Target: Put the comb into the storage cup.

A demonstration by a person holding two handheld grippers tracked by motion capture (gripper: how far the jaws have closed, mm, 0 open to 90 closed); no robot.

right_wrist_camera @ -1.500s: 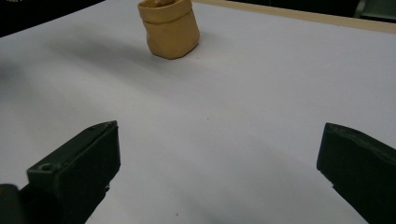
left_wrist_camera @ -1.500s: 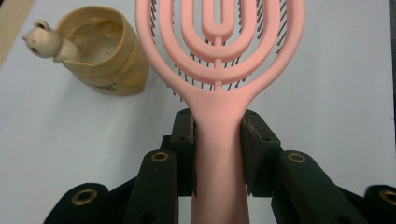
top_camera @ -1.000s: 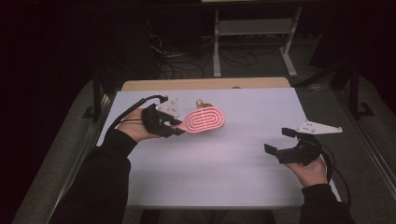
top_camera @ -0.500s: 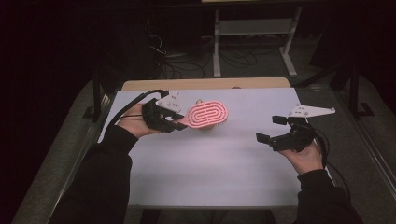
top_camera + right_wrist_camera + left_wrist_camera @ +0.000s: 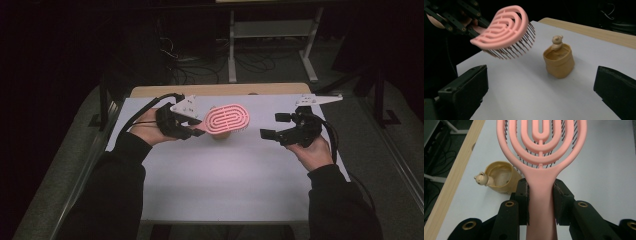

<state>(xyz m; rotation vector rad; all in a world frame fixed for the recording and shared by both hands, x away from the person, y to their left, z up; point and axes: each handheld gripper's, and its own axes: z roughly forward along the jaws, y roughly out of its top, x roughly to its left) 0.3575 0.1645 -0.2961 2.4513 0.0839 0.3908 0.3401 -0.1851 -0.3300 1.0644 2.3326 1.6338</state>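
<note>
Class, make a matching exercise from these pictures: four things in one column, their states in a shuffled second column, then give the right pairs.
Things:
1. pink hairbrush
2. yellow cup
3. left gripper
4. right gripper

States:
A. jaws apart, holding nothing
B. stands on the white table
C. held in the air, bristles down
D. jaws clamped on a pink handle

Pairs: 1-C, 2-B, 3-D, 4-A
</note>
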